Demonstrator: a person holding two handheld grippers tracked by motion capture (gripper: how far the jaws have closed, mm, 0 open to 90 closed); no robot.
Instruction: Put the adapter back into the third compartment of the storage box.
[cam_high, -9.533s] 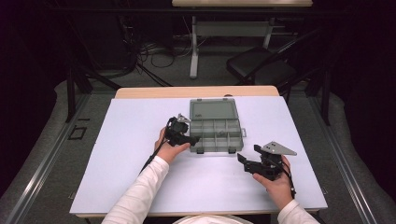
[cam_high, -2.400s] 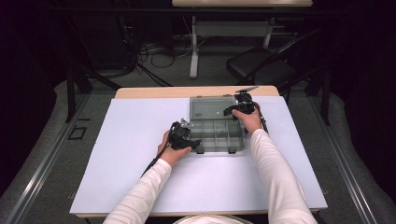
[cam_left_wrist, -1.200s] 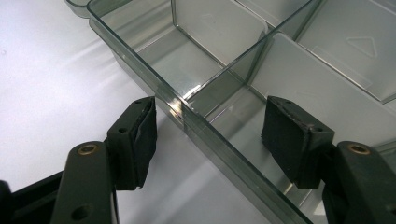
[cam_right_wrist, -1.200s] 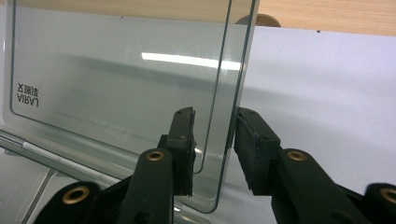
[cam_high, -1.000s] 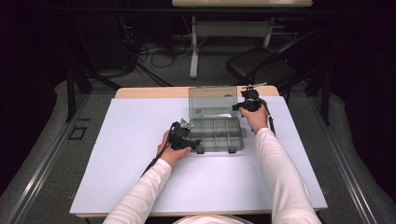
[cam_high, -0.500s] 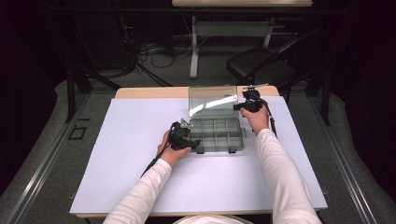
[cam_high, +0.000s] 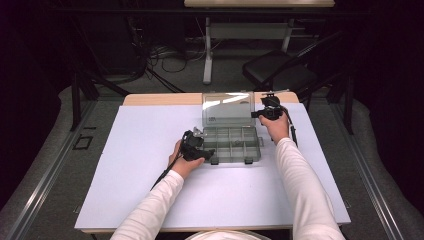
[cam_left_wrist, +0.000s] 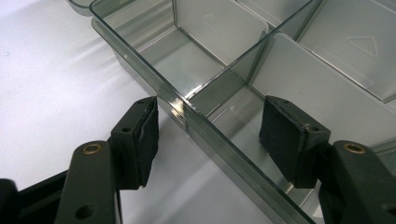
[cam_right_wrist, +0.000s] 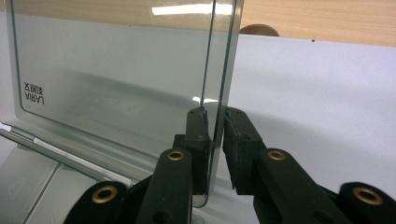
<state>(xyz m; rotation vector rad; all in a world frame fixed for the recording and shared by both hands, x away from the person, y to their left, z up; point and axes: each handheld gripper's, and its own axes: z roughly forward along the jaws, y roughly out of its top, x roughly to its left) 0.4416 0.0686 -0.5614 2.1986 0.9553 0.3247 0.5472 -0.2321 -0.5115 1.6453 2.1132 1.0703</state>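
clear lid (cam_high: 227, 108) stands upright, its long edge running across the table (cam_high: 125, 190).

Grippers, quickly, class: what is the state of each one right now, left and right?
Left gripper: open, jaws astride the front wall of the clear organiser box, pads not touching.
Right gripper: jaws have just been closing, shut on the raised lid edge.
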